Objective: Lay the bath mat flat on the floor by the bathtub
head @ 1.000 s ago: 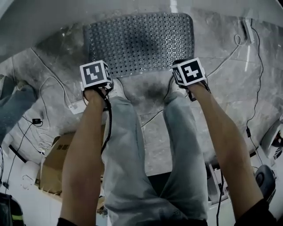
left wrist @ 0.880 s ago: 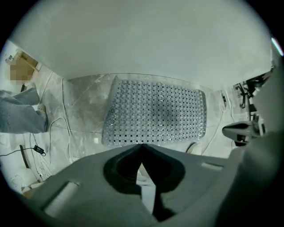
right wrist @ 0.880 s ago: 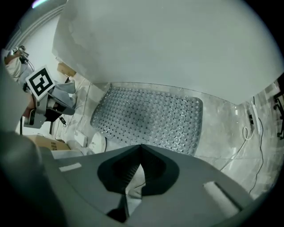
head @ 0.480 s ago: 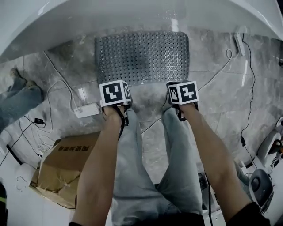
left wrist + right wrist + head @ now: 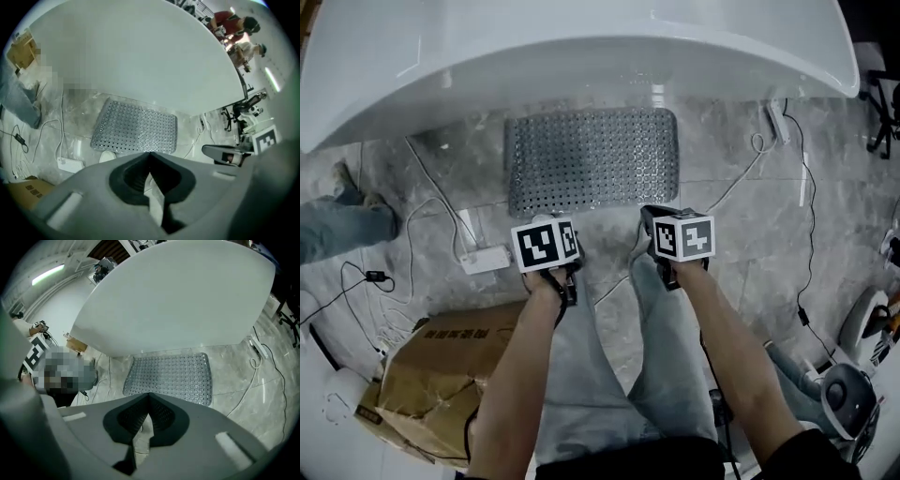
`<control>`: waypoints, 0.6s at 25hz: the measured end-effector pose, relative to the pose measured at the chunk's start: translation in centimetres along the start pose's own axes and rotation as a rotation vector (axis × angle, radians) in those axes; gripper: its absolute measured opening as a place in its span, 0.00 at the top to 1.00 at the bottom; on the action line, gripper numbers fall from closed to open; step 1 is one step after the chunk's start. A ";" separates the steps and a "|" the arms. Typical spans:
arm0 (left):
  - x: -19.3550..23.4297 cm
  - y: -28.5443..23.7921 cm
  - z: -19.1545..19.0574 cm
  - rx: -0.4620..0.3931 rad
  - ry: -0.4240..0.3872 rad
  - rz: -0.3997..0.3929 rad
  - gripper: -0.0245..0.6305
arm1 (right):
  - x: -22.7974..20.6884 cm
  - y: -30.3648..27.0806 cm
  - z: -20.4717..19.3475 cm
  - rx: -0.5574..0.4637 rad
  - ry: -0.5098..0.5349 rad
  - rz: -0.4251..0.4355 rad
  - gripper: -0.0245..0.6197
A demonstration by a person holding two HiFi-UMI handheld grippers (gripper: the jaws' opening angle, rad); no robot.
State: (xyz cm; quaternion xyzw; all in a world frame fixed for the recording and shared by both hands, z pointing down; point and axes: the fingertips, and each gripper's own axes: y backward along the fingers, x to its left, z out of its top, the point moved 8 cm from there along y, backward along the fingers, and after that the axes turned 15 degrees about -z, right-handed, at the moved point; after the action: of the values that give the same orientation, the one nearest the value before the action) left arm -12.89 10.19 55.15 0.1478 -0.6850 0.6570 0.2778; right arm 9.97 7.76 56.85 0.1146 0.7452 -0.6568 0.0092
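The grey perforated bath mat (image 5: 592, 159) lies flat on the marble floor, its far edge right against the white bathtub (image 5: 581, 56). My left gripper (image 5: 547, 240) hovers above the floor just short of the mat's near left corner, and my right gripper (image 5: 677, 232) is short of the near right corner. Both are clear of the mat. In the left gripper view the jaws meet at the tips (image 5: 149, 153) with nothing between them and the mat (image 5: 136, 129) lies beyond. The right gripper (image 5: 149, 394) is likewise shut and empty, above the mat (image 5: 171, 376).
A white power strip (image 5: 485, 258) with cables lies left of the mat, and a cardboard box (image 5: 441, 375) sits at the lower left. Another person's leg (image 5: 342, 225) is at the left edge. A cable (image 5: 806, 216) runs down the right; a chair base (image 5: 848, 394) stands at the lower right.
Both grippers have lifted away from the mat's near edge and drawn back toward the person. The mat has stayed flat on the floor. More of the bathtub is in view.
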 end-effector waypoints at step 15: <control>-9.8 10.9 -0.3 -0.163 -0.017 -0.099 0.95 | 4.8 13.5 2.6 -0.141 -0.153 0.062 0.96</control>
State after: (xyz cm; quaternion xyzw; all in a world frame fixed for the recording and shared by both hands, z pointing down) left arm -11.20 9.94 40.60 0.1637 -0.7305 0.5833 0.3152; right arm 7.44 7.43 42.53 0.0861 0.7829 -0.6089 0.0944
